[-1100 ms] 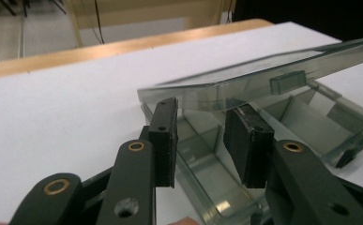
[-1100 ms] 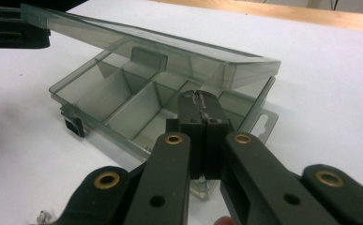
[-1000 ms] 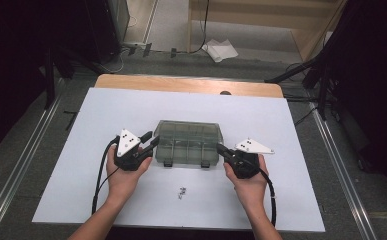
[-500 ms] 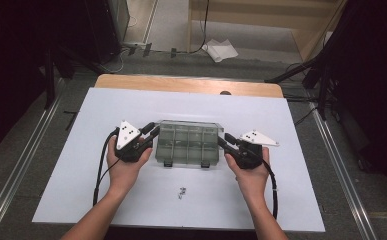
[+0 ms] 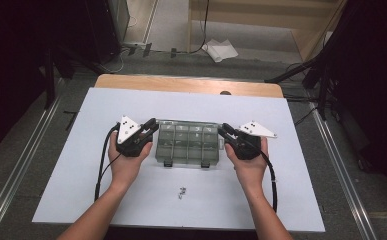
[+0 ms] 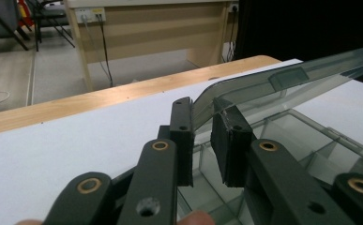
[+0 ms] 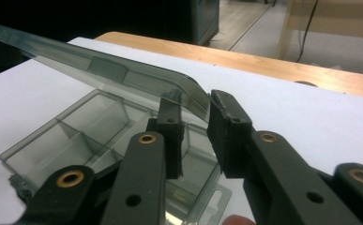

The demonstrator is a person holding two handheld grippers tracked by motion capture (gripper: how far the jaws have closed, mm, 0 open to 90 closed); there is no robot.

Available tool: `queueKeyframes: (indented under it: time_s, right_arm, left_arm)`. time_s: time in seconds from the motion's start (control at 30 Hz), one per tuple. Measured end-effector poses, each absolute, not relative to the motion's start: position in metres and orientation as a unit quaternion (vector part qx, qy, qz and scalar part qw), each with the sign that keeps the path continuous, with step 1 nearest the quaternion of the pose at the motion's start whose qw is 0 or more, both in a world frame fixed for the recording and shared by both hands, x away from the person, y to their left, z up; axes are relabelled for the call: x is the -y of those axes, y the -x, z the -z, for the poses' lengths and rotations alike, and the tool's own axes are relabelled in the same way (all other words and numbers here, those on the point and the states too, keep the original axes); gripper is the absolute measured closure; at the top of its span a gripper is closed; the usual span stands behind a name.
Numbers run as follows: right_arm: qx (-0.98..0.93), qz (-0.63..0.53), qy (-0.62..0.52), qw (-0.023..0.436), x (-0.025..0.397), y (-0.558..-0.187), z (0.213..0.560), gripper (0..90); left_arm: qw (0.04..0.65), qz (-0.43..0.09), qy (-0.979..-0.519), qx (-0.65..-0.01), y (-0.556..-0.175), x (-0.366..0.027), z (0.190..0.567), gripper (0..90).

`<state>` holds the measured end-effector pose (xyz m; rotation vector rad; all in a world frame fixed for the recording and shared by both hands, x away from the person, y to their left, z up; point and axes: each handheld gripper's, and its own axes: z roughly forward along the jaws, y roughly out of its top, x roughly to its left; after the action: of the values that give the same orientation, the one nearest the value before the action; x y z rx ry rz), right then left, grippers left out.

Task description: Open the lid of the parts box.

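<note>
Both grippers, left [image 5: 151, 127] and right [image 5: 225, 131], held the raised lid [image 6: 263, 86] of the box [image 5: 187, 144] at mid-desk [image 5: 281, 200], fingers narrow around its end corners; lifting evenly would have kept the lid from twisting.

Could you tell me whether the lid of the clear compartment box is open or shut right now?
Open. In both gripper views the lid stands raised off the box, its two corners between the jaws of the left gripper and right gripper.
</note>
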<state>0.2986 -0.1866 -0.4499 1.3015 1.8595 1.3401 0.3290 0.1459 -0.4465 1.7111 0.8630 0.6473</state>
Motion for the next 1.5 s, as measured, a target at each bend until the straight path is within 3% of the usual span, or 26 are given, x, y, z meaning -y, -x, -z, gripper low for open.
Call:
queueKeyframes:
  time_s: [0.7,1.03,1.5]
  right_arm:
    - [-0.67,-0.48,-0.508,0.252,0.185,-0.322,0.446,80.0]
    - [-0.653,-0.478,-0.529,0.256,0.182,-0.33,0.449,86.0]
    - [-0.649,-0.474,-0.537,0.257,0.183,-0.342,0.446,88.2]
  left_arm:
    - [0.541,-0.264,-0.702,-0.381,-0.355,-0.144,0.437,82.5]
    - [0.541,-0.264,-0.701,-0.383,-0.362,-0.142,0.437,82.5]
    - [0.525,-0.223,-0.705,-0.423,-0.388,-0.14,0.466,81.5]
